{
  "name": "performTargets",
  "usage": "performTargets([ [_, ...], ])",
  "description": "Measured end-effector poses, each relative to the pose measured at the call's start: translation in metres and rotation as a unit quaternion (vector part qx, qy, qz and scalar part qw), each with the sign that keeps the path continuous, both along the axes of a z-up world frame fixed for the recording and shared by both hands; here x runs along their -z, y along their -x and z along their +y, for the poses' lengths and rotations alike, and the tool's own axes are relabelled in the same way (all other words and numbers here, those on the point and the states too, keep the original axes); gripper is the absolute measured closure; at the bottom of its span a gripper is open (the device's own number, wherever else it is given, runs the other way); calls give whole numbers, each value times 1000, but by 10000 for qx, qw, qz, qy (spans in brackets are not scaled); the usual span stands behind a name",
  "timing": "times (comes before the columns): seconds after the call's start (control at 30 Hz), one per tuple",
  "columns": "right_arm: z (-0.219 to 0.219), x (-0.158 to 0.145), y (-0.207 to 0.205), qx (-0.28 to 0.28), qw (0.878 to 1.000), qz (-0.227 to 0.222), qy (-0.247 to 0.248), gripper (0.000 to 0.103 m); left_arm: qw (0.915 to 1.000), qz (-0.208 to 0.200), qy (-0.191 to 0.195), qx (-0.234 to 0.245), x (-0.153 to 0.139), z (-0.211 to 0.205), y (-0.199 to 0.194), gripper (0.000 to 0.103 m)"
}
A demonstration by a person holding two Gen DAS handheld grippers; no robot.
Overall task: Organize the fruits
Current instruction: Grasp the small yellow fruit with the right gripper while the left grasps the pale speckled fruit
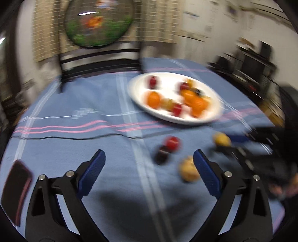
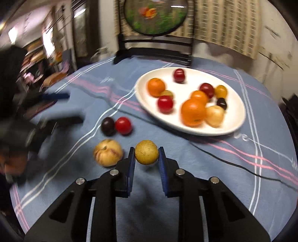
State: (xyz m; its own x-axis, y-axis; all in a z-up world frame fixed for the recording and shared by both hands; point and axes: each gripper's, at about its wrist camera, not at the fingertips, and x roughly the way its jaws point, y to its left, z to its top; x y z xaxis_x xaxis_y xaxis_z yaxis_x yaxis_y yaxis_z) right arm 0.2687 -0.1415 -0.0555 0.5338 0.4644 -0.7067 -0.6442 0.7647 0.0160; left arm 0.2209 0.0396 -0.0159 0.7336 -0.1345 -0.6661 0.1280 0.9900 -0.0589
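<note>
Blue striped tablecloth [image 2: 186,152], dark chair [image 2: 154,50], round picture [image 2: 154,16], pale wall [image 2: 275,46]

Blue tablecloth [image 2: 186,158]: white plate [image 2: 232,122], loose fruits [image 2: 123,125], maybe phone [image 1: 16,188].

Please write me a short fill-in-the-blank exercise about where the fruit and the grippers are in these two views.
1. The right gripper is shut on a round ____ fruit.
2. The left gripper is open and holds ____.
3. The oranges lie on a ____ plate.
4. Beside the red fruit on the cloth sits a dark ____ one.

Missing words: yellow; nothing; white; purple
</note>
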Motion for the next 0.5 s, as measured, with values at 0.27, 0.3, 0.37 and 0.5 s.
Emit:
performTargets([
  [0.27, -2, 0, -2, 58, 9999, 137, -54, 78, 9961, 526, -237, 669, 26, -44, -5, 51],
  [0.3, -2, 0, -2, 49, 9999, 133, -61, 78, 9960, 571, -229, 644, 28, -44, -7, 51],
  [0.37, -2, 0, -1, 47, 9999, 137, -73, 78, 9958, 632, -221, 617, 30, -46, -10, 51],
  [0.5, -2, 1, -1, 49, 9999, 149, -65, 78, 9956, 684, -223, 605, 32, -48, -13, 51],
])
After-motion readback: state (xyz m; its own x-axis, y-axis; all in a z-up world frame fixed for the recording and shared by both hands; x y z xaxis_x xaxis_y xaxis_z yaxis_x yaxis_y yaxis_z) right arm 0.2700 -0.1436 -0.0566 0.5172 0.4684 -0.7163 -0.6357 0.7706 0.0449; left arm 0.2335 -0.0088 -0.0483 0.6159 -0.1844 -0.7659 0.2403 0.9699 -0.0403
